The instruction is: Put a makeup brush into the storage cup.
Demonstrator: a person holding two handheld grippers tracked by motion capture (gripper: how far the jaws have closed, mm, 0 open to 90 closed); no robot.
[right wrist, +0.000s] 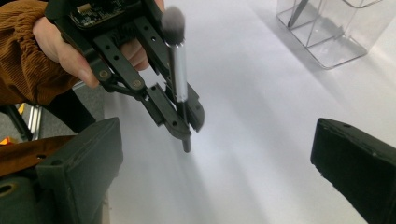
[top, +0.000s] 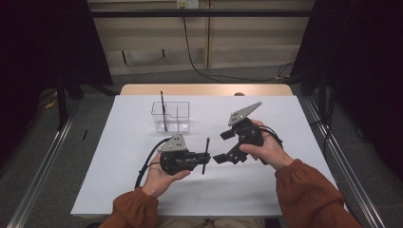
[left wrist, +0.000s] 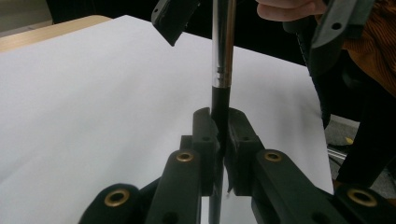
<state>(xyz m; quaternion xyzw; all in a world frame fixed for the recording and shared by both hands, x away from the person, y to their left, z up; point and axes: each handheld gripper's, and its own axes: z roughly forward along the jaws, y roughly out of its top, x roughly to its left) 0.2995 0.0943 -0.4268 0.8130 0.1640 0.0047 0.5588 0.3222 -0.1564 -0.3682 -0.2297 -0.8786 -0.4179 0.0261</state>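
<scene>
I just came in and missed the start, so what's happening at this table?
A person works at a white table with a gripper in each hand. The left gripper is clamped on the dark handle of a makeup brush, holding it roughly upright above the table. The right gripper is close beside it with its jaws wide open and nothing between them. Farther back stands a clear plastic organizer with another thin stick-like item in it.

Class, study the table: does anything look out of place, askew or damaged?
Nothing stands out. The left gripper holds a makeup brush upright, the right gripper is open beside it, and the clear box stands upright with another brush leaning inside.
</scene>
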